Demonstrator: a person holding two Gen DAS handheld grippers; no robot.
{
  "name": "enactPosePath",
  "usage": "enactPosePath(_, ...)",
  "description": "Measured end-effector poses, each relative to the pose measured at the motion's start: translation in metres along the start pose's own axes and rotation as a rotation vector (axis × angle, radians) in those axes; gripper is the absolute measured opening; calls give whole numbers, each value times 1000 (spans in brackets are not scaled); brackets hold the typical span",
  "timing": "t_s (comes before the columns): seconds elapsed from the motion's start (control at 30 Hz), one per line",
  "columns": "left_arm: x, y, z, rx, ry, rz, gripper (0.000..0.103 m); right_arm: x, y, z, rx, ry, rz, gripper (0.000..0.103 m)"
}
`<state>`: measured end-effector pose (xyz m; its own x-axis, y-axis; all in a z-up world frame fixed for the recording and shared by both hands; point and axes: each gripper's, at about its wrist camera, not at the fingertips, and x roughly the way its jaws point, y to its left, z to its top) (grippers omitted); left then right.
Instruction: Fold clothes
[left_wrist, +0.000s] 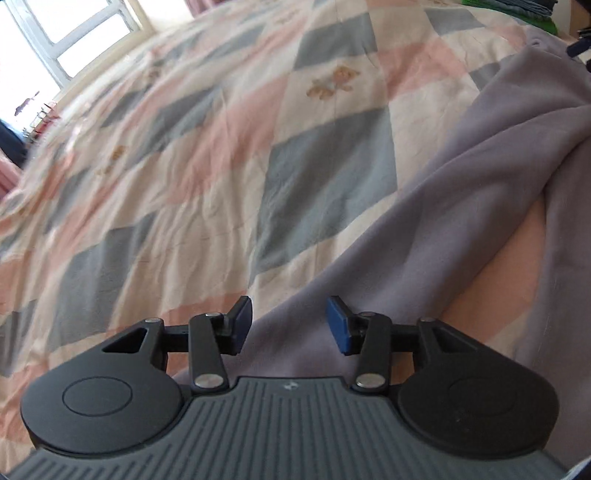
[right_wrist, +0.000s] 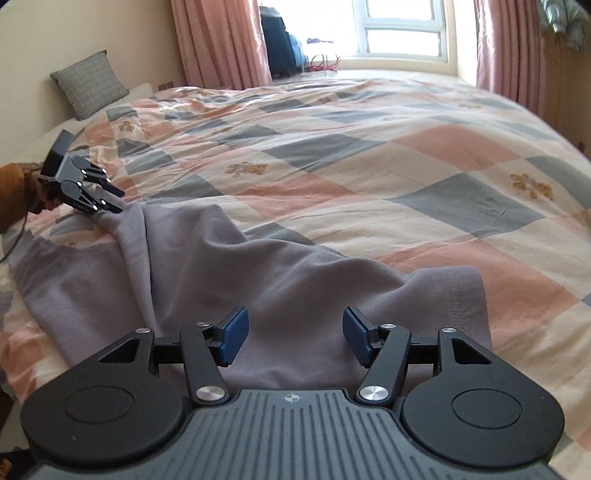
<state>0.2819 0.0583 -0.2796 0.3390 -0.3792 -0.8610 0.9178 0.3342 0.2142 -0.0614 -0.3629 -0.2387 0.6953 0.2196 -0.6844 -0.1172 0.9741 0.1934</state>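
A lavender garment (right_wrist: 221, 269) lies rumpled on the checked quilt (right_wrist: 406, 155), one corner raised toward the left. My right gripper (right_wrist: 295, 338) hovers open over the garment's near hem, its blue pads (right_wrist: 234, 338) wide apart with only cloth beneath them. In the same view, a hand (right_wrist: 46, 194) in a brown sleeve holds my left gripper (right_wrist: 120, 201), whose fingers are parted at the raised corner. The left wrist view shows my left gripper (left_wrist: 290, 325) open above the garment (left_wrist: 461, 221); the cloth lies under the pads, not pinched.
A grey pillow (right_wrist: 88, 85) leans at the bed's head on the left. Pink curtains (right_wrist: 221, 40) flank a bright window (right_wrist: 399, 29), with a dark blue bag (right_wrist: 277, 40) beside it. Folded clothes (left_wrist: 528, 11) are stacked at the far right. The quilt stretches wide ahead.
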Motion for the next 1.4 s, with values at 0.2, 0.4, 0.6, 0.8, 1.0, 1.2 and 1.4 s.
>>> enactPosePath(0.2, 17, 3, 7, 5, 61, -147, 9, 8, -4, 11, -11, 40, 13, 66)
enactPosePath(0.4, -20, -30, 1, 119, -14, 3, 0, -20, 6, 9, 8, -16, -2, 66)
enactPosePath(0.6, -142, -80, -50, 85, -254, 224, 0, -67, 18, -7, 42, -75, -28, 66)
enactPosePath(0.8, -149, -168, -133, 74, -152, 261, 0, -76, 27, -41, 181, -77, -34, 67)
enactPosePath(1.0, -127, -200, -154, -184, -147, 315, 6, -83, 17, -66, 420, -123, -82, 67)
enactPosePath(1.2, -144, -170, -106, -608, -302, 247, 65, -88, -17, -75, 696, -224, -81, 67)
enactPosePath(1.4, -120, -120, -124, -1059, -203, 231, 65, -79, -33, -78, 789, -256, -81, 67)
